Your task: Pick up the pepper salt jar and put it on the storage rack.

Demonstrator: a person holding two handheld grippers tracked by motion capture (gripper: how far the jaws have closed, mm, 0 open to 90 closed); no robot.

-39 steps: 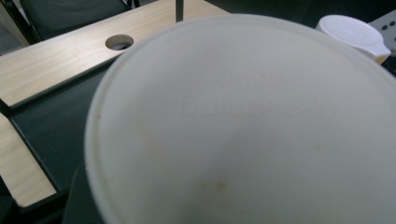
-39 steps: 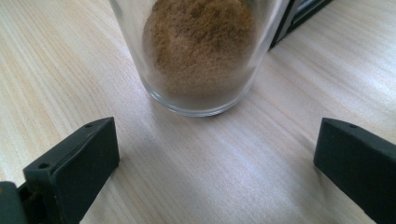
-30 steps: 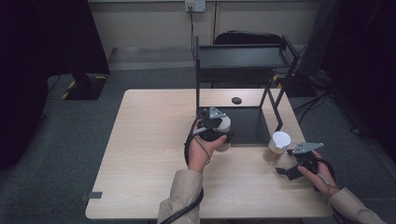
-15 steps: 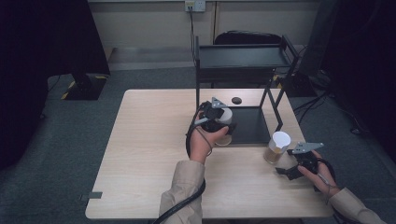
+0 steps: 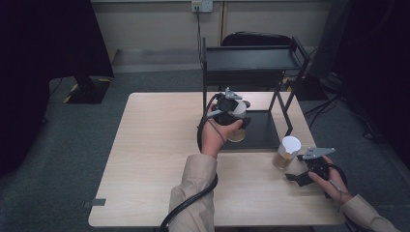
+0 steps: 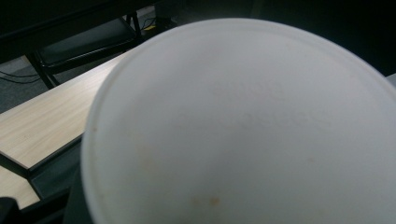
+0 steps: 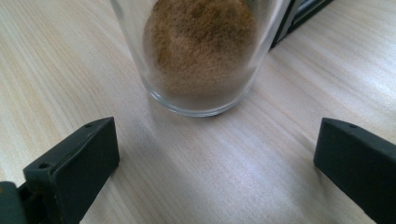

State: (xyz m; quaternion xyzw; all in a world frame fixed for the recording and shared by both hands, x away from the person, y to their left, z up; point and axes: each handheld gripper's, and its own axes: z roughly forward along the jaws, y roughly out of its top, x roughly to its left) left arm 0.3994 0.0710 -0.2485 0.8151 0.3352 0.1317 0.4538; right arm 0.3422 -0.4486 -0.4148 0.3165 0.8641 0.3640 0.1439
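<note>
A pale wooden bench carries a black shelf rack. The left tongs are clamped on a white lid, held above the rack's lower tray. The right tongs stand apart, just short of the glass of brown powder.

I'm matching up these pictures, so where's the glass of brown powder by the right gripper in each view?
High view: glass at lower right, just left of the right gripper.
Right gripper view: glass at top centre, beyond the open jaws.
Left gripper view: the held white-lidded cup, up close.
Shared landmark: wooden table.
</note>
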